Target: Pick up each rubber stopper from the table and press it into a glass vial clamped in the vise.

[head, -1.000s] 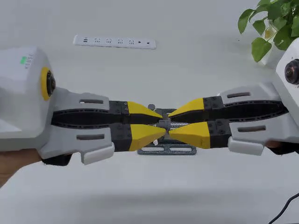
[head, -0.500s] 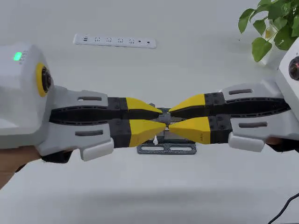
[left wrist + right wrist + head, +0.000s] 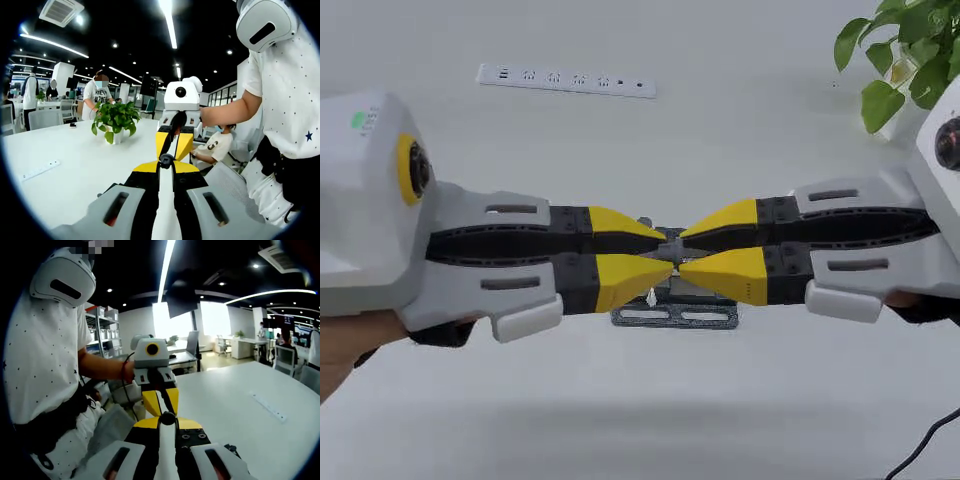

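I hold both grippers tip to tip above the vise, near the middle of the worktop. The left gripper and right gripper each have fingers pinched narrow on one small dark rubber stopper between them.

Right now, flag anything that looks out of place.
Nothing spilled or broken. One oddity: the left gripper and right gripper meet tip to tip on one small dark piece above the vise.
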Action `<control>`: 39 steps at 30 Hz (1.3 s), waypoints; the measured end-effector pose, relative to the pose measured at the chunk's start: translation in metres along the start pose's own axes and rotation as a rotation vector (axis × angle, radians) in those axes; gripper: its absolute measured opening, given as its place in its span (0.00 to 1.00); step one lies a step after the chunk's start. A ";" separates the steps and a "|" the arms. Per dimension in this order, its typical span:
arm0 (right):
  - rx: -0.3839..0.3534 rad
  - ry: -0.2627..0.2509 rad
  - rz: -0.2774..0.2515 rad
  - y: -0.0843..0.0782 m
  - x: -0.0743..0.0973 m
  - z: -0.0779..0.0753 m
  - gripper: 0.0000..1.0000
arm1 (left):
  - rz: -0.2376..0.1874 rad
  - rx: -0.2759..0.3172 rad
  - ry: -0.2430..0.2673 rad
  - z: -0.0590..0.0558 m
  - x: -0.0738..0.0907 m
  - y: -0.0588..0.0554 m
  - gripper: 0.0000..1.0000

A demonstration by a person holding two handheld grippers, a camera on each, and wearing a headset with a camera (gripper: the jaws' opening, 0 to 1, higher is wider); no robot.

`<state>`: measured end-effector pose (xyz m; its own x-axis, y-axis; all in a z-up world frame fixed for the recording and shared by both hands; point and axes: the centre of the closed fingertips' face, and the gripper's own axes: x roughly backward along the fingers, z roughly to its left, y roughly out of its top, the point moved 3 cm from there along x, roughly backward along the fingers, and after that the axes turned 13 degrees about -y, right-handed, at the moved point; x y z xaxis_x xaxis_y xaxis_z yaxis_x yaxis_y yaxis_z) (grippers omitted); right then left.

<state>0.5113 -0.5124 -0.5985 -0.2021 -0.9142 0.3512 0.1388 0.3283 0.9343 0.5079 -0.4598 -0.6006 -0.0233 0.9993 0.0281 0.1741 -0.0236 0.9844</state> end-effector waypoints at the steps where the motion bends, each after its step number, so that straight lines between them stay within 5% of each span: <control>1: -0.002 0.002 0.005 -0.001 -0.001 0.000 0.05 | 0.001 0.001 0.001 0.000 0.000 -0.001 0.05; 22: -0.010 0.024 0.085 -0.004 -0.007 -0.006 0.05 | 0.015 -0.002 0.058 0.007 0.017 -0.012 0.18; 39: 0.053 -0.022 0.279 -0.020 -0.024 -0.040 0.05 | 0.065 0.013 0.134 0.015 0.033 -0.039 0.46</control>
<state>0.5522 -0.5063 -0.6284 -0.1844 -0.7818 0.5957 0.1408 0.5788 0.8032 0.5155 -0.4254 -0.6410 -0.1427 0.9831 0.1151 0.1918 -0.0866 0.9776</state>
